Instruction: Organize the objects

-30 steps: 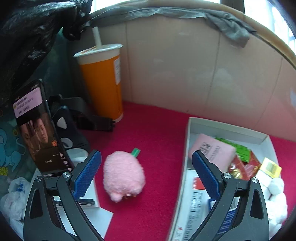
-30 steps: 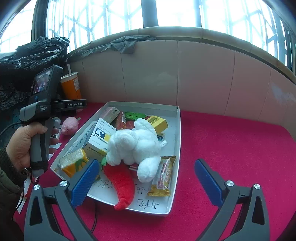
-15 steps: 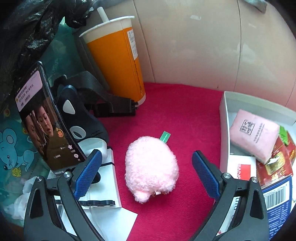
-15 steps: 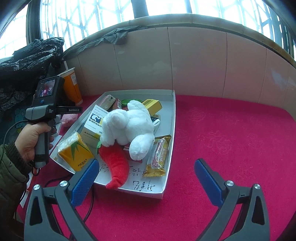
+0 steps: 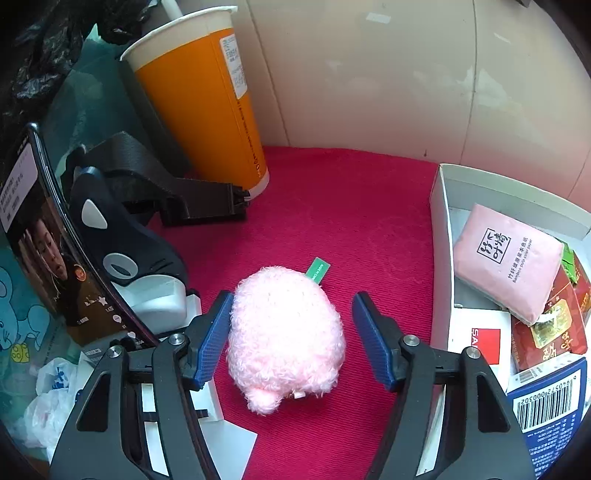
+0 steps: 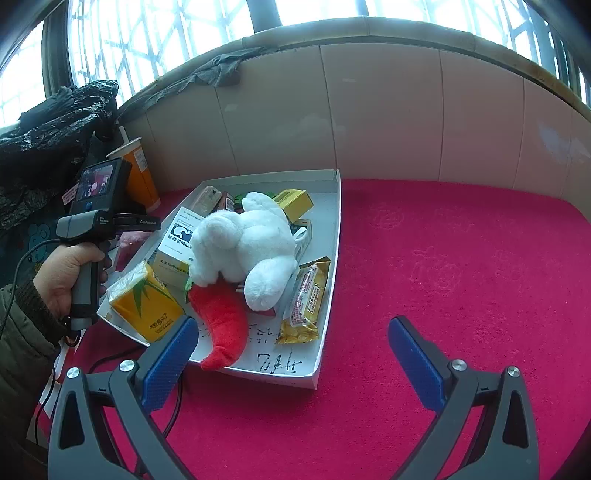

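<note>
Left wrist view: left gripper (image 5: 291, 341) closing around pink plush (image 5: 284, 336), barely touched yet; right gripper (image 6: 291, 363) wide open, empty, tray (image 6: 328, 295) at 12 o'clock.

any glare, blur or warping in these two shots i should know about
Right wrist view: the windows are blown out white, and the wall ledge bows from fisheye warping. Left wrist view: even light, sharp on the pink plush toy, slight reflection on the phone screen, black corners from the lens.
</note>
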A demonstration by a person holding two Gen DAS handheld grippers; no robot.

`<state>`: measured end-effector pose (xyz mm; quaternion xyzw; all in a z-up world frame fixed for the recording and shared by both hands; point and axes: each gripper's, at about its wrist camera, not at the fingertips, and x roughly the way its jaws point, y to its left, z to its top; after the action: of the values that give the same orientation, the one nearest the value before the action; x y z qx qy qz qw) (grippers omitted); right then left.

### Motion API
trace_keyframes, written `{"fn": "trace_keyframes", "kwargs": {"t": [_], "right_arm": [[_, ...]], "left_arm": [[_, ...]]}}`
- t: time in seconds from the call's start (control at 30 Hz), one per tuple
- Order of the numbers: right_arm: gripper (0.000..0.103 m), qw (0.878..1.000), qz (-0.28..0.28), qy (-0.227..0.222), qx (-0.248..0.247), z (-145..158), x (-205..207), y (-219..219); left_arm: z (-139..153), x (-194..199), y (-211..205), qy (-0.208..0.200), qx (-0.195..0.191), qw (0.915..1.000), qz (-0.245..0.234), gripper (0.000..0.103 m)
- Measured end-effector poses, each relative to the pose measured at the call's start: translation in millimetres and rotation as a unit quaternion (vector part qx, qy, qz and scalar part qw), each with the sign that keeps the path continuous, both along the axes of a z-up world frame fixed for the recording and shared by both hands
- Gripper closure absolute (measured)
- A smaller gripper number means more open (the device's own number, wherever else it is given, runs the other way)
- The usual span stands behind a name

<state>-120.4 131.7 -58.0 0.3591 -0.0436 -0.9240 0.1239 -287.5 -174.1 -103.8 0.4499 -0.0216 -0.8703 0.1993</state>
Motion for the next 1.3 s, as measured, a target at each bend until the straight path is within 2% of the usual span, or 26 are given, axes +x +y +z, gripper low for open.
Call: {"fn": "trace_keyframes", "kwargs": {"t": [0.13, 0.2, 0.23, 0.27, 0.3, 0.37, 0.47, 0.63, 0.87, 1.17, 1.3], "right_arm": [[0.0, 1.0, 0.002, 0.003, -0.001, 1.5, 1.1, 0.7], [0.0, 1.0, 0.002, 0.005, -0.002, 2.4, 1.5, 1.4], [0.0, 1.0, 0.002, 0.006, -0.002, 2.7, 1.7, 1.6], [0.0, 1.0, 0.002, 0.007, -0.002, 3.1, 2.0, 1.7], [0.0, 1.0, 0.001, 0.009, -0.003, 3.6, 2.6, 2.3], [0.0, 1.0, -0.005, 0.015, -0.002, 5.6, 4.5, 3.3], [0.0, 0.999, -0.014, 0.028, -0.001, 9.5, 7.4, 6.3], [0.0, 0.999, -0.024, 0.031, -0.007, 10.5, 7.6, 11.6], [0.0, 0.998, -0.034, 0.049, -0.008, 14.7, 14.7, 15.0], [0.0, 0.996, -0.053, 0.075, -0.016, 22.7, 27.1, 24.3], [0.0, 0.995, -0.058, 0.078, -0.02, 24.5, 31.6, 30.6]], "left_arm": [[-0.4, -1.9, -5.6, -0.001, 0.022, 0.9997, 0.014, 0.036], [0.4, -1.3, -4.9, -0.001, 0.022, 0.9997, 0.011, 0.036], [1.0, -1.5, -3.9, 0.002, 0.018, 0.9998, 0.007, 0.04], [3.0, -0.2, -2.5, 0.008, 0.017, 0.9998, 0.001, 0.054], [4.9, 1.3, -1.8, 0.015, 0.008, 0.9999, 0.002, 0.057], [7.0, 4.1, -4.5, 0.02, 0.027, 0.9994, -0.005, 0.058], [14.1, 10.7, -2.9, 0.035, 0.024, 0.999, -0.013, 0.06], [28.5, 21.2, -4.0, 0.058, 0.05, 0.9967, -0.027, 0.06], [62.2, 50.5, 8.2, 0.106, 0.066, 0.9906, -0.057, 0.06], [99.6, 70.2, 63.8, 0.165, 0.062, 0.9753, -0.133, 0.06], [103.9, 69.7, 94.8, 0.165, 0.052, 0.9707, -0.167, 0.06]]}}
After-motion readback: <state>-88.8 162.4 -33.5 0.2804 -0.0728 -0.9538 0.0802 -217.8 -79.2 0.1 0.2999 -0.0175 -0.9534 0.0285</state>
